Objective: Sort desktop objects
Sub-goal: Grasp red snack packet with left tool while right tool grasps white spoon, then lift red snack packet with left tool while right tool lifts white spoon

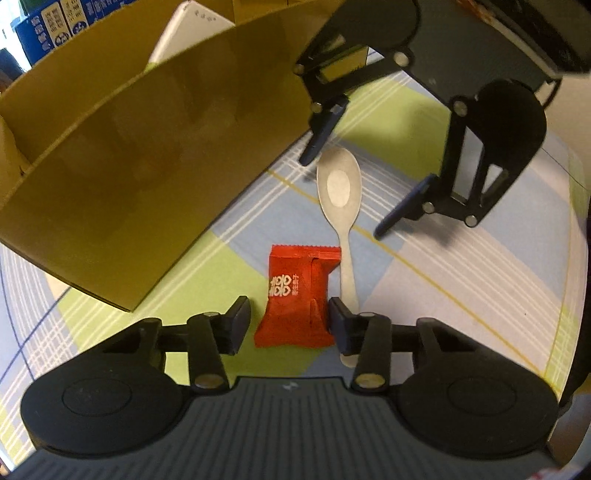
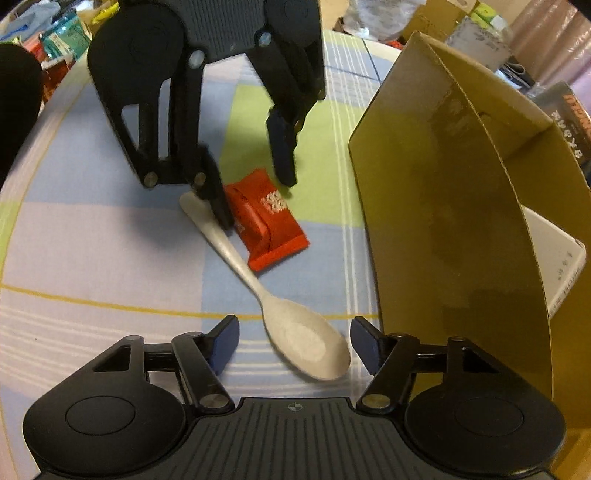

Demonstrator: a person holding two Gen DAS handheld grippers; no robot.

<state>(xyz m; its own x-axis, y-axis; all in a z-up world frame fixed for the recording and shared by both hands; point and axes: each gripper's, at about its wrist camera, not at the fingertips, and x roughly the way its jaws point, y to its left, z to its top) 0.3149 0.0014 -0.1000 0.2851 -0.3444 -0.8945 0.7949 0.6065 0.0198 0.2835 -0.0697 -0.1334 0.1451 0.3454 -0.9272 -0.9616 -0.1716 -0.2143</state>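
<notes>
We held both grippers spread, left [image 1: 289, 325] straddling the packet [image 1: 297, 299], right [image 2: 294, 345] around the spoon [image 2: 273, 295], ready to pinch each.

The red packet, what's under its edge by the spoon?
The spoon handle lies right beside the red packet; whether it runs under the edge is hidden. Checked cloth lies beneath.

A checked cloth [image 2: 110, 236] in pale blue, light green and white, crossed by thin yellow lines, covered the table. Beyond its far edge, at about eleven o'clock in the right wrist view, lay a blurred heap of colourful packets [image 2: 62, 33]. At two o'clock in that view stood stacked brown cartons [image 2: 439, 18], too blurred to detail. In the left wrist view, blue printed boxes [image 1: 48, 26] sat at ten o'clock near the frame's top edge.
</notes>
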